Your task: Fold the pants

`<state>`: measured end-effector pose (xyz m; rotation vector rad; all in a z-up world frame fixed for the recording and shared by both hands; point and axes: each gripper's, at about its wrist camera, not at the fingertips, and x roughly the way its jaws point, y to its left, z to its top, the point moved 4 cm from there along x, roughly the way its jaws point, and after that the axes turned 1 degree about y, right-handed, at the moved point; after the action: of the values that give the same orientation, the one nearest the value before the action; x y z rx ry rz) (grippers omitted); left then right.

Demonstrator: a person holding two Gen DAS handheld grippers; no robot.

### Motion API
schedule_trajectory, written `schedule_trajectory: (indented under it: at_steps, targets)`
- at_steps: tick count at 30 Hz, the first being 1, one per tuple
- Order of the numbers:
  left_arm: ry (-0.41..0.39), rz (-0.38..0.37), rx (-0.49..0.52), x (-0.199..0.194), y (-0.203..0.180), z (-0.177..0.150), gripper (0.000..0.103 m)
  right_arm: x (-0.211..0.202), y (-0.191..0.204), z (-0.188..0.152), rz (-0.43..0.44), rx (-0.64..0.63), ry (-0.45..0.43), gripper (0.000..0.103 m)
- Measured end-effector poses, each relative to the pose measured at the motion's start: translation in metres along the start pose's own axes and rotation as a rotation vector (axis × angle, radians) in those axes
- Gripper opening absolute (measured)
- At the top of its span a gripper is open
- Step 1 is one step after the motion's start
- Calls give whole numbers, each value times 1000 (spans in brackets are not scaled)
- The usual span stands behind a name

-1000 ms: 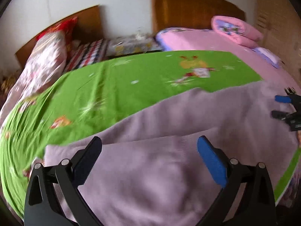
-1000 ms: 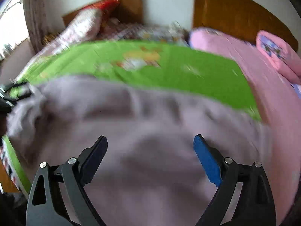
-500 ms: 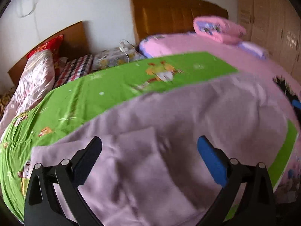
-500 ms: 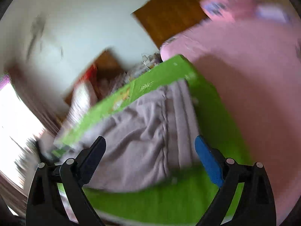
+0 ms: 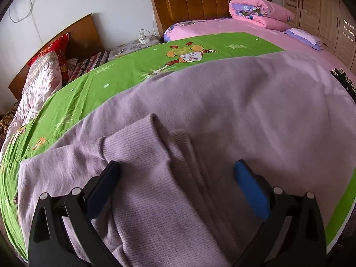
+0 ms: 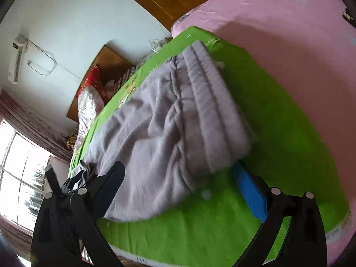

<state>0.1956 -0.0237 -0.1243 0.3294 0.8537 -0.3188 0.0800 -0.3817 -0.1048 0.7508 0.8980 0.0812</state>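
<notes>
Your left gripper [image 5: 175, 173] is holding its jaws spread wide, clamping nothing; the ribbed cuffs [image 5: 142, 155] of the lilac pants [image 5: 222, 115] are lying in the gap between the black finger [image 5: 106, 182] and the blue pad [image 5: 249, 187], one cuff overlapping the other, and neither finger is pressing on the cloth. Your right gripper [image 6: 178, 178] is also standing released, its jaws having just been widening to their fullest, and the gathered waistband end [image 6: 200, 102] of the pants is sitting between and just ahead of the fingers without being pinched; the blue pad [image 6: 249, 191] is hovering just beside the waistband's lower corner, and whether it is touching the cloth you cannot tell from here. Moving outward, the pants are lying spread flat along the near part of the bed, on a green cartoon-print sheet [image 5: 124, 71], with the legs running from your left gripper toward the waist at your right. In the right wrist view your left gripper [image 6: 66, 182] is showing at the far leg end, low on the left. Beyond the green sheet a pink sheet [image 6: 289, 33] is covering the neighbouring bed, with a rolled pink quilt [image 5: 260, 13] lying against its wooden headboard [image 5: 200, 0]. A floral pillow [image 5: 40, 84] and a red cushion [image 5: 55, 49] are resting at the other headboard, and a window [image 6: 20, 173] is glowing at the left edge of the right wrist view.
</notes>
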Motion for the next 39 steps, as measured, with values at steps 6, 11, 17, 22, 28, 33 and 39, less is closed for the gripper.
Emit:
schedule_trajectory:
  at_steps: [6, 11, 17, 22, 28, 33, 39]
  targets:
    - [-4, -10, -6, -6, 1, -1, 102, 12, 3, 4, 58, 67, 25, 97]
    - [-5, -14, -7, -7, 3, -2, 102, 16, 15, 7, -15, -7, 10, 96]
    - [-9, -31, -17, -9, 4, -2, 102, 17, 2, 24, 2, 111, -92, 93]
    - [-8, -28, -12, -9, 5, -2, 102, 29, 31, 11, -51, -74, -12, 50]
    - [-27, -106, -92, -27, 9, 4, 101, 3, 22, 12, 119, 12, -133, 37]
    - [-117, -196, -22, -74, -27, 24, 101, -14, 28, 9, 124, 18, -209, 36]
    - [-16, -269, 116, -30, -100, -17, 102, -33, 22, -1, 129, 28, -269, 35]
